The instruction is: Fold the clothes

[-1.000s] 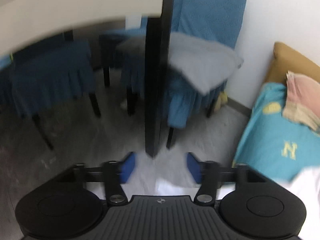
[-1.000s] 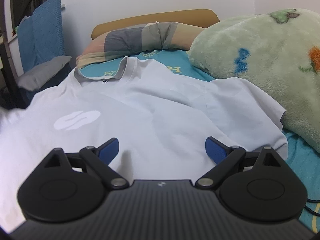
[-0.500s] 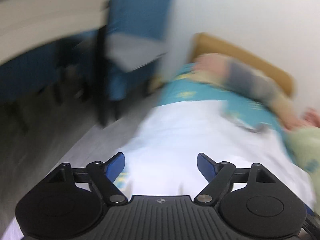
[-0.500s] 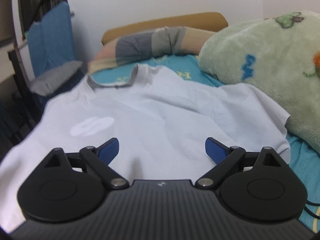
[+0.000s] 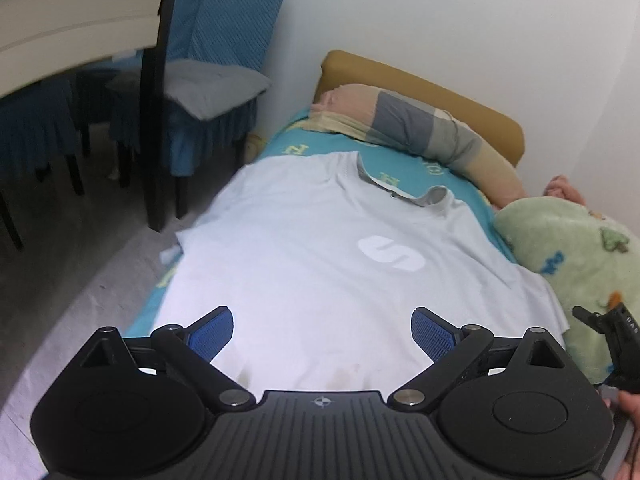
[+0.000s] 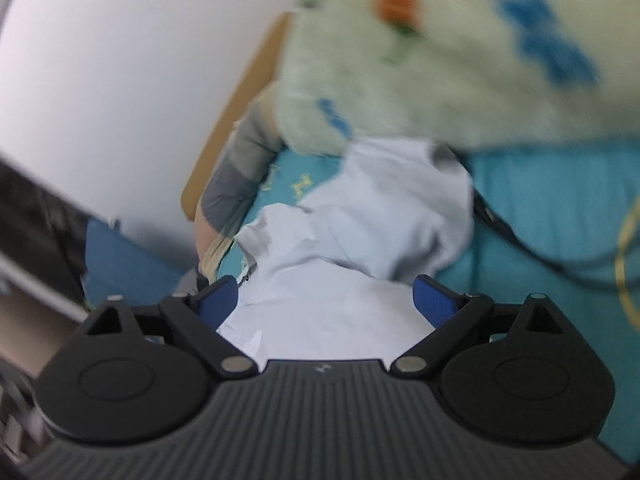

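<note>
Polo shirt (image 5: 304,248), pale blue with a grey collar and a white chest logo, lay spread face up on the teal bedsheet (image 5: 404,168), its collar toward the patchwork pillow (image 5: 420,128). Left gripper (image 5: 322,330) pointed down over the hem; its jaws were opening, spread wide, with no fabric pinched. Right gripper (image 6: 327,300) was rolled sideways above the shirt near the green fleece blanket (image 6: 460,60), its blue pads (image 6: 434,300) spread and clear of the cloth; that view was blurred.
</note>
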A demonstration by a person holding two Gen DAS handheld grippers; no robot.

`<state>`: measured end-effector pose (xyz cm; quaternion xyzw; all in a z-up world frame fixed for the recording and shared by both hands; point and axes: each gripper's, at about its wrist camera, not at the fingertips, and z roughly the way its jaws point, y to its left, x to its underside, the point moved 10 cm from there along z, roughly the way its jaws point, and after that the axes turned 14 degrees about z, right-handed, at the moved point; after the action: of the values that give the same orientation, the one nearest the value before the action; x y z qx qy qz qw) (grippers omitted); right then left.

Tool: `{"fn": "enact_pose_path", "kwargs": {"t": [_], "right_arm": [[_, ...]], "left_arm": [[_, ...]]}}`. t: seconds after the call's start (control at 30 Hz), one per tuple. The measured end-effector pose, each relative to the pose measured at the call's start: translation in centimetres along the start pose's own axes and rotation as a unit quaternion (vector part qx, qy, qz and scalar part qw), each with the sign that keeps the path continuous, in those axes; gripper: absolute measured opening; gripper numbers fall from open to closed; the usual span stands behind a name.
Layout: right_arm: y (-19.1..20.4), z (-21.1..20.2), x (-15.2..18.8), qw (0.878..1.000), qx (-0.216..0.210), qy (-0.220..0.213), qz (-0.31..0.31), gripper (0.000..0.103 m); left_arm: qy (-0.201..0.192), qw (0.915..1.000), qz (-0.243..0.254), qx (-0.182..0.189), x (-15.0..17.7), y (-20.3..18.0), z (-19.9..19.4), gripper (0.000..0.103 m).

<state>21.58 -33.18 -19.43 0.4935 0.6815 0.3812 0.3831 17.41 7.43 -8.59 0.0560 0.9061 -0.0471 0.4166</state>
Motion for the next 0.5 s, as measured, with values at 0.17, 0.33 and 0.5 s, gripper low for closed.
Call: {"fn": "enact_pose_path", "kwargs": {"t": [0.17, 0.33, 0.5], "right_arm": [[-2.1, 2.7, -0.4, 0.998, -0.007, 0.016, 0.059, 0.096], [-3.1, 4.7, -1.5, 0.997, -0.016, 0.006, 0.077, 0.081], [-2.7, 6.6, -3.0, 0.998, -0.029, -0.015, 0.059, 0.080]], "left_arm": [[-0.004, 1.0000, -0.008, 0.003, 0.0, 0.3, 1.0, 0.097], [0.007, 0.9997, -0.017, 0.017, 0.0, 0.1, 2.9, 0.097], [0.005, 0.9998, -0.010, 0.019, -0.3, -0.2, 3.9, 0.097]]}}
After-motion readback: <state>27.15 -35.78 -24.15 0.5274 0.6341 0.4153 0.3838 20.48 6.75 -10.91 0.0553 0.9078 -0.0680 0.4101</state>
